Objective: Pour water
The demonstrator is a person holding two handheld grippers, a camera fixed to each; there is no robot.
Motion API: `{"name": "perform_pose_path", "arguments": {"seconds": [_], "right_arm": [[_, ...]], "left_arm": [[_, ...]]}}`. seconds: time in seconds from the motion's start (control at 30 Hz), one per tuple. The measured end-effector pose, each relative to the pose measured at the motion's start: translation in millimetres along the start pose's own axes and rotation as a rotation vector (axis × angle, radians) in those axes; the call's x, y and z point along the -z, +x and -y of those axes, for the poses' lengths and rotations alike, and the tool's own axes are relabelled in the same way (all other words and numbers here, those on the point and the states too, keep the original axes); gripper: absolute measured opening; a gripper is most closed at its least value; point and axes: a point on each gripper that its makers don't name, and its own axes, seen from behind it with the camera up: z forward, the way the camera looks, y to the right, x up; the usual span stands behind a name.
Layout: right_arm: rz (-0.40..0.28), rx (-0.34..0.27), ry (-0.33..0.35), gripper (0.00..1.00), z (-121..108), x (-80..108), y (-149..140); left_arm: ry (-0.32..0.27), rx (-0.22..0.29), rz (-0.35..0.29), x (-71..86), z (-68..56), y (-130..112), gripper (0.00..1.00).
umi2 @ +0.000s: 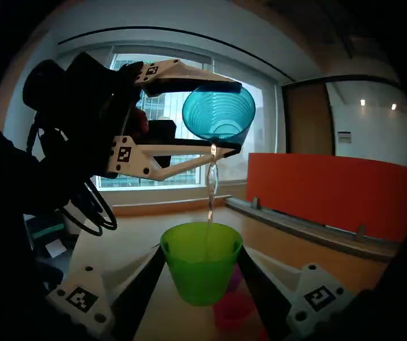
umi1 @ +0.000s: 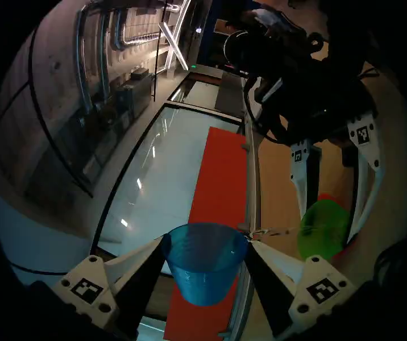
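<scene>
Pinching the blue cup by its sides just under the rim, the left gripper holds it tipped in the left gripper view, with the mouth turned away from the camera. A thin stream of water leaves the cup's rim and runs across to the green cup. That cup sits clamped between the fingers of the right gripper, farther off. An orange partition and a window pane lie behind them.

In the right gripper view, the right gripper's own fingers press on both sides of the green cup and hold it upright above a wooden table. The left gripper hangs above it with the blue cup tilted, mouth toward the camera. The water falls from the blue cup's lower rim straight into the green cup. A pink cup shows just beneath the green one.
</scene>
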Motion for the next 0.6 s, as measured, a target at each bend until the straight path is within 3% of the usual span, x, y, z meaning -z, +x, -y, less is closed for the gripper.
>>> {"name": "perform_pose_path", "arguments": {"seconds": [0.6], "right_arm": [[0.000,0.001,-0.003,0.90,0.1,-1.4,-0.1]], "left_arm": [[0.009,-0.093,0.006,6.0,-0.5,2.9,0.89]]}}
